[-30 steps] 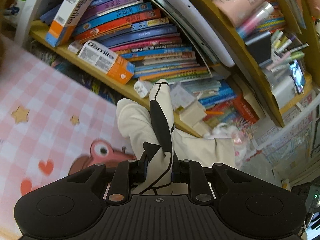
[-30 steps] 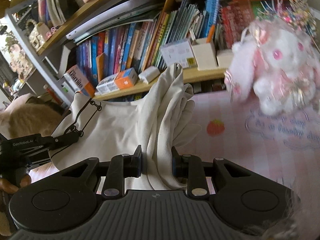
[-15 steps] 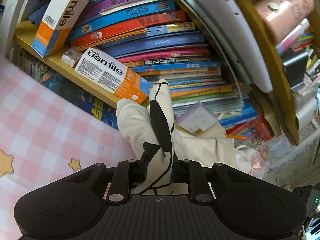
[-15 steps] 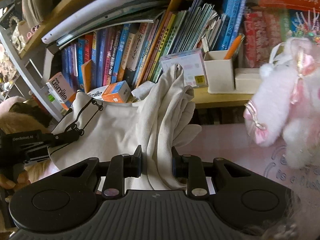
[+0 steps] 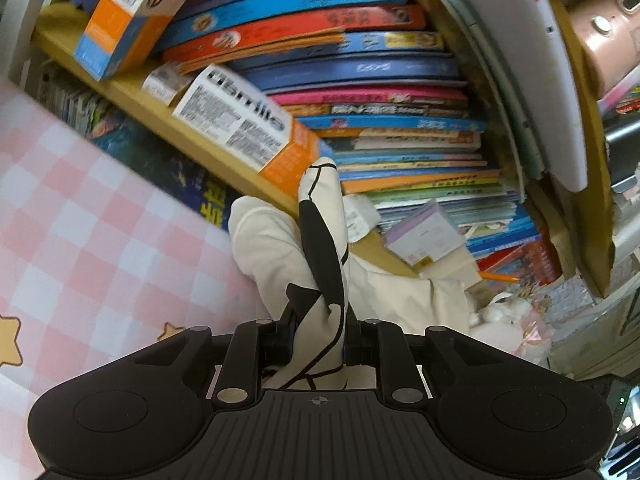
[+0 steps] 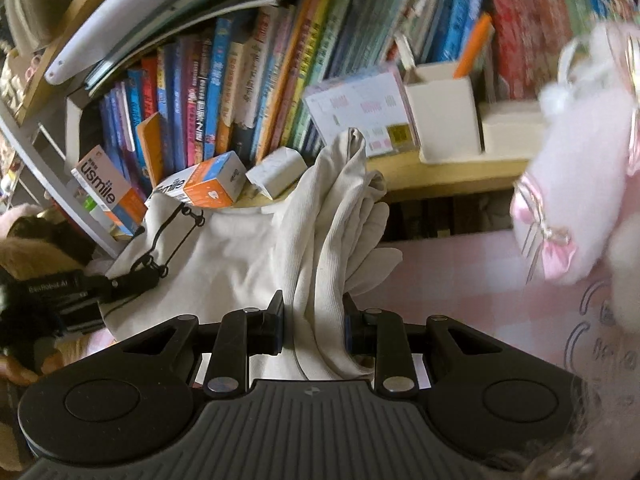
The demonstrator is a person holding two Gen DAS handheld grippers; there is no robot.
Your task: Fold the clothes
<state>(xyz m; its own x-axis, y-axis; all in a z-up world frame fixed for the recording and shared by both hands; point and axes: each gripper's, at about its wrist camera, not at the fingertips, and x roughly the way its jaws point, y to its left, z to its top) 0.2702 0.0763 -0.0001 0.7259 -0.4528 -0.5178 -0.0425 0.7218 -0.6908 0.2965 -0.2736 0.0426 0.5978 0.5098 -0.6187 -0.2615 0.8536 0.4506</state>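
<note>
While both grippers, left (image 5: 318, 336) and right (image 6: 314, 330), pinch bunched cream ribbed cloth with black trim (image 6: 240, 256) above pink checked bedding (image 5: 80, 216), risks snagging orange-and-white cartons (image 6: 210, 184) on far wooden shelf (image 6: 448, 176).

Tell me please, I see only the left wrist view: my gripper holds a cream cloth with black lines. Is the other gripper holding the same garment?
Observer: Yes. In the right wrist view the right gripper is shut on a bunched fold of the cream garment, which spans across to the left gripper.
Operator: Is anything close to the garment on the right side?
Observer: A fluffy pink plush toy sits to the right of it on the pink cover, apart from the cloth.
Operator: Does the cloth reach the shelf?
Observer: Its top edge overlaps the orange usmile box in that view; whether they touch I cannot tell.
</note>
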